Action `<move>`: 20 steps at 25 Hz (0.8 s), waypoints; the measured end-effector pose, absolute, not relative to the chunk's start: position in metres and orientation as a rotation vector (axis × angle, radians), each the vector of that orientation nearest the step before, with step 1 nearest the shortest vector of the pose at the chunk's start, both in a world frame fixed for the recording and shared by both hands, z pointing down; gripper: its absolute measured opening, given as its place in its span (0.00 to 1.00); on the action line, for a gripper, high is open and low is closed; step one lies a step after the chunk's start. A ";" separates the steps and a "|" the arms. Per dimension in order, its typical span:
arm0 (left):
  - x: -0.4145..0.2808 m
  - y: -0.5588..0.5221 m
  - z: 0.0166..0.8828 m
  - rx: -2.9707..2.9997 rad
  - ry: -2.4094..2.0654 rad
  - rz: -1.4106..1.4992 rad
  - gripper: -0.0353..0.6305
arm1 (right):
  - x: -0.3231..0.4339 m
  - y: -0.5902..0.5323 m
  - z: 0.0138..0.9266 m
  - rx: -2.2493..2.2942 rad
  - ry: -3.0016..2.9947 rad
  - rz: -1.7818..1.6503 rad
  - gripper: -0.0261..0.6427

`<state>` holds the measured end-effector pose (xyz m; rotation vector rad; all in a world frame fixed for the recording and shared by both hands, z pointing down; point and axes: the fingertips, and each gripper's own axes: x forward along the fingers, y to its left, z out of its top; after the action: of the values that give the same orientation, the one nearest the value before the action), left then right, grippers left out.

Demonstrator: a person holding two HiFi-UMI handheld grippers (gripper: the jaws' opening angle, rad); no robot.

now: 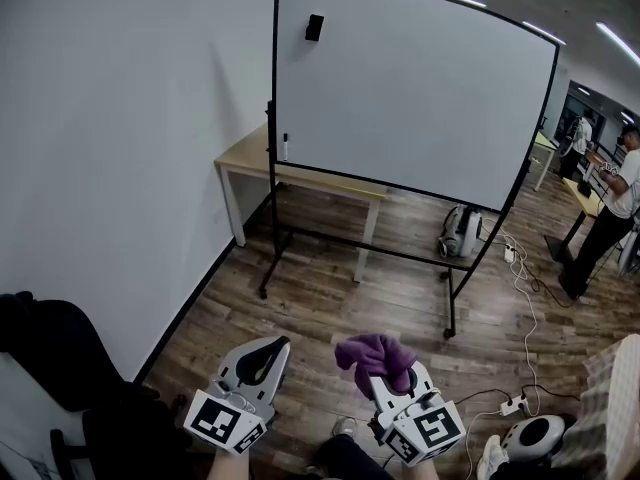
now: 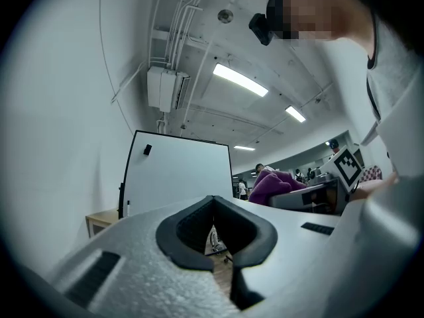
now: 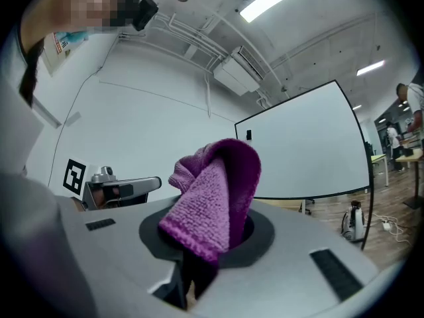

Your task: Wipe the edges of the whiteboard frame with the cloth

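Observation:
A whiteboard (image 1: 410,88) in a black frame (image 1: 275,88) stands on a wheeled stand a few steps ahead of me; it also shows as the whiteboard (image 2: 179,171) and the whiteboard (image 3: 311,151) in the two gripper views. My right gripper (image 1: 392,380) is low in the head view, shut on a purple cloth (image 1: 375,353) that sticks up from its jaws. That cloth (image 3: 212,197) fills the right gripper (image 3: 212,244). My left gripper (image 1: 262,356) hangs beside it, jaws together and empty. The left gripper (image 2: 213,204) points toward the board, far from the frame.
A wooden table (image 1: 245,158) stands behind the board by the white wall. A black eraser (image 1: 314,28) and a marker (image 1: 285,146) sit on the board. A white appliance (image 1: 462,230), cables and a power strip (image 1: 515,404) lie on the floor at right. People (image 1: 610,208) stand far right.

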<state>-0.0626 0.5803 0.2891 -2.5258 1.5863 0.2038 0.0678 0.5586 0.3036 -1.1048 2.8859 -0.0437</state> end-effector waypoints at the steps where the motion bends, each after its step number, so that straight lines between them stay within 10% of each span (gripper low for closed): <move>1: -0.065 0.575 0.289 -2.522 1.594 0.203 0.08 | 0.065 0.552 0.303 -1.098 2.890 -0.044 0.14; 20: -0.055 0.424 0.268 -2.447 1.658 0.226 0.08 | 0.069 0.392 0.286 -0.978 2.924 -0.036 0.14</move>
<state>-0.0546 0.4243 0.2680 -2.4469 1.6579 0.2260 0.0688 0.3921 0.2858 -0.9783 2.9241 -0.0363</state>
